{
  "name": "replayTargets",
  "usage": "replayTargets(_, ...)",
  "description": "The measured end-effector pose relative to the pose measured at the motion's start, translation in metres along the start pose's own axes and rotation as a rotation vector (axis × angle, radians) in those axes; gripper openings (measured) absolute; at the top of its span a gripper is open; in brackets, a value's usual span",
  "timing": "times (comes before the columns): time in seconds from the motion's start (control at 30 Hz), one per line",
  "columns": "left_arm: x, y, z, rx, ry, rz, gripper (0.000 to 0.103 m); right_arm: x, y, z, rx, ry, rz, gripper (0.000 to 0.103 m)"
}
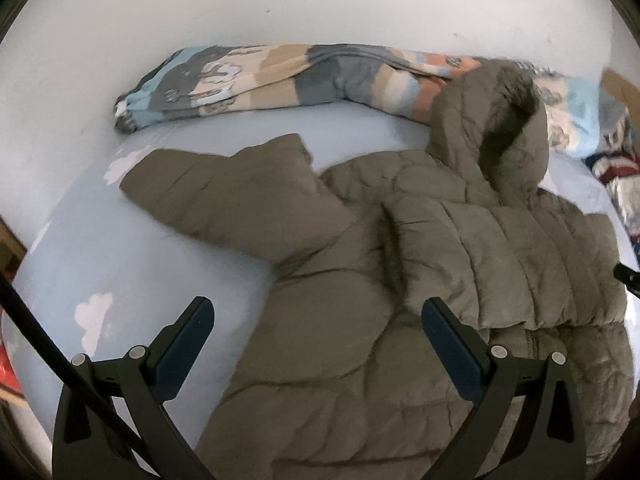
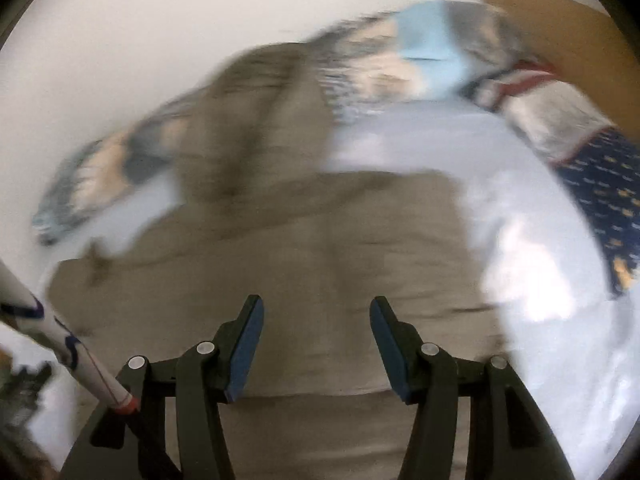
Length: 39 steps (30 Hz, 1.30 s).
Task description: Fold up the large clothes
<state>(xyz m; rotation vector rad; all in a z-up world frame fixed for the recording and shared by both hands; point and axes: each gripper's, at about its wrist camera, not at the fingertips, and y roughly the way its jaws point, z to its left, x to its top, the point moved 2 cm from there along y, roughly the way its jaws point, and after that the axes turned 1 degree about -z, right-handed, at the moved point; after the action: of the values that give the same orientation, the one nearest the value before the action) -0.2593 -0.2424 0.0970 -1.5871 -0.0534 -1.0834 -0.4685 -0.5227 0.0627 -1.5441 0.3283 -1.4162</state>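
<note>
In the left wrist view we see an olive-brown puffer jacket (image 1: 420, 280) spread over a pale blue bed sheet (image 1: 100, 264), filling the centre and lower right of the frame. Its hood (image 1: 492, 128) points toward the upper right, and one sleeve (image 1: 224, 192) stretches out to the left of centre, lying flat on the sheet. The right half of the jacket looks folded over onto the body, its quilted panels facing up. Our left gripper (image 1: 318, 320) sits at the bottom of the frame with its jaws spread wide apart, holding nothing — one finger over the sheet, the other over the jacket.

A striped patterned blanket (image 1: 280, 76) lies bunched along the white wall (image 1: 320, 0) across the top of the frame, behind the hood.

The right wrist view is heavily blurred. We make out the jacket (image 2: 312, 264) across the centre and lower middle, the sheet (image 2: 520, 260) at the right, the blanket (image 2: 420, 52) across the top, and a dark blue patterned cloth (image 2: 604, 196) at the right edge. Our right gripper (image 2: 316, 308) is at bottom centre, jaws parted and empty over the jacket — whether they touch the fabric we cannot tell.
</note>
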Motion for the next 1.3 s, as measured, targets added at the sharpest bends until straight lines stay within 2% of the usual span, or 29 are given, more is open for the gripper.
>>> replayTargets(0.07,0.0,0.01,-0.011,0.007,0.028,0.017,0.103,-0.009,0.017,-0.025,-0.055,0.03,0.049,0.057)
replayTargets(0.17,0.0,0.031,-0.024,0.038,0.065,0.053,0.103,-0.019,0.047,-0.028,-0.056,0.01,0.116,0.057)
replayTargets(0.37,-0.014,0.071,-0.035,0.101,0.132,0.185,0.103,-0.022,0.058,-0.029,-0.064,-0.002,0.138,0.058)
replayTargets(0.47,-0.013,0.068,-0.034,0.097,0.136,0.177,0.103,-0.022,0.054,-0.027,-0.065,0.001,0.14,0.058)
replayTargets(0.57,-0.006,0.052,-0.027,0.05,0.1,0.145,0.103,-0.017,0.041,-0.025,-0.068,0.015,0.124,0.059)
replayTargets(0.67,0.002,0.034,-0.016,0.021,0.066,0.103,0.103,-0.01,0.017,-0.011,-0.039,0.013,0.075,0.059)
replayTargets(0.87,0.013,0.009,0.017,0.008,0.014,0.028,0.103,-0.013,-0.039,0.04,0.061,-0.016,-0.001,0.059)
replayTargets(1.0,0.019,0.004,0.059,0.02,-0.049,0.007,0.103,-0.036,-0.079,0.077,0.145,-0.045,-0.026,0.059)
replayTargets(1.1,0.022,0.007,0.092,0.033,-0.099,0.002,0.103,-0.066,-0.101,0.101,0.193,-0.083,-0.022,0.06)
replayTargets(1.2,0.02,0.011,0.13,-0.032,-0.152,-0.032,0.103,-0.095,-0.106,0.127,0.228,-0.143,0.014,0.061)
replayTargets(1.3,0.015,0.026,0.168,-0.034,-0.207,0.004,0.103,-0.109,-0.094,0.143,0.238,-0.224,0.05,0.061)
